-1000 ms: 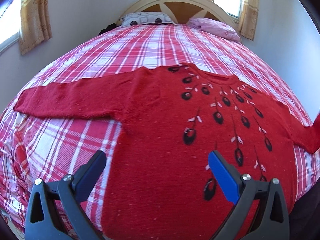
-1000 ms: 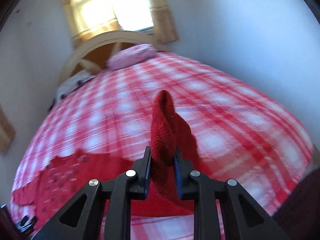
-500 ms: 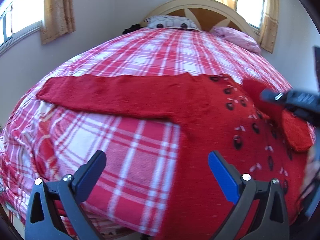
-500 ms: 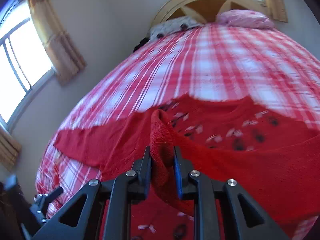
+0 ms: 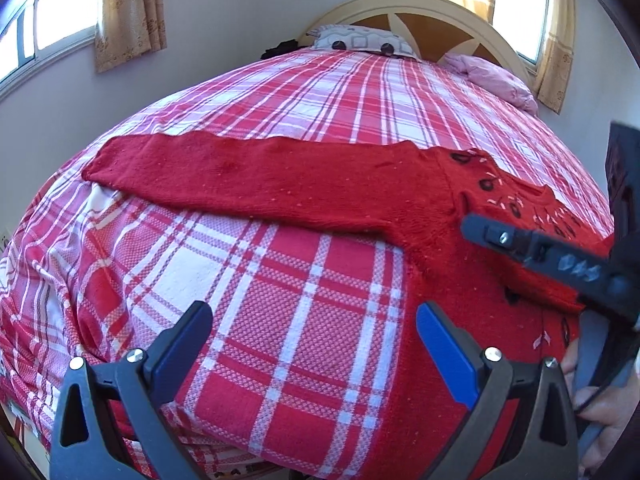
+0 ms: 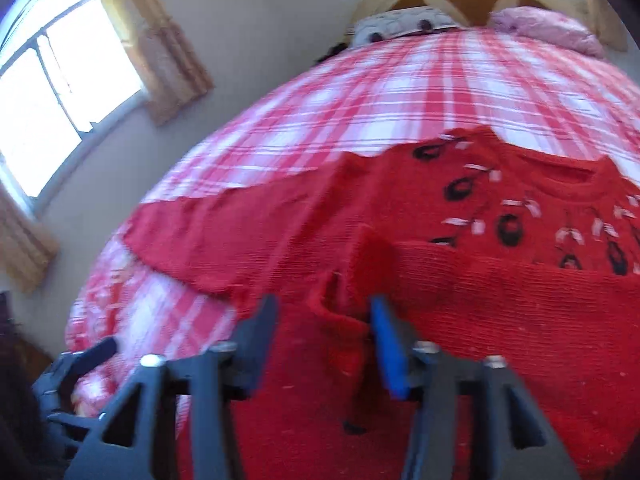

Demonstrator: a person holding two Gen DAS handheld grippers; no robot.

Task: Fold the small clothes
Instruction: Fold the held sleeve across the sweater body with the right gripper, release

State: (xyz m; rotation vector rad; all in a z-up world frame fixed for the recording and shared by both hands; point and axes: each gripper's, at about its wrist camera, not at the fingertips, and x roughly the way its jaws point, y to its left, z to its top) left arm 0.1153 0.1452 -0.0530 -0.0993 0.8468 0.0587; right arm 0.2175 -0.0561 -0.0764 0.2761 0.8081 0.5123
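The red knitted sweater with black bead-like motifs [image 5: 440, 216] lies flat on the red-and-white plaid bed cover [image 5: 280, 320], filling the centre and right of the left wrist view, its long sleeve [image 5: 248, 176] stretching toward the left edge. The left gripper [image 5: 314, 344] hangs spread and empty over bare plaid at the bottom of that frame. In the right wrist view the right gripper [image 6: 324, 328] stands parted around the folded-over sleeve cuff [image 6: 344, 300], which slumps between its jaws, apparently unpinched. The risk: the cuff may snag on the blue pad [image 6: 386, 344] as the gripper withdraws, dragging the fold askew. The loose knit could also bunch where the sleeve crosses the chest.
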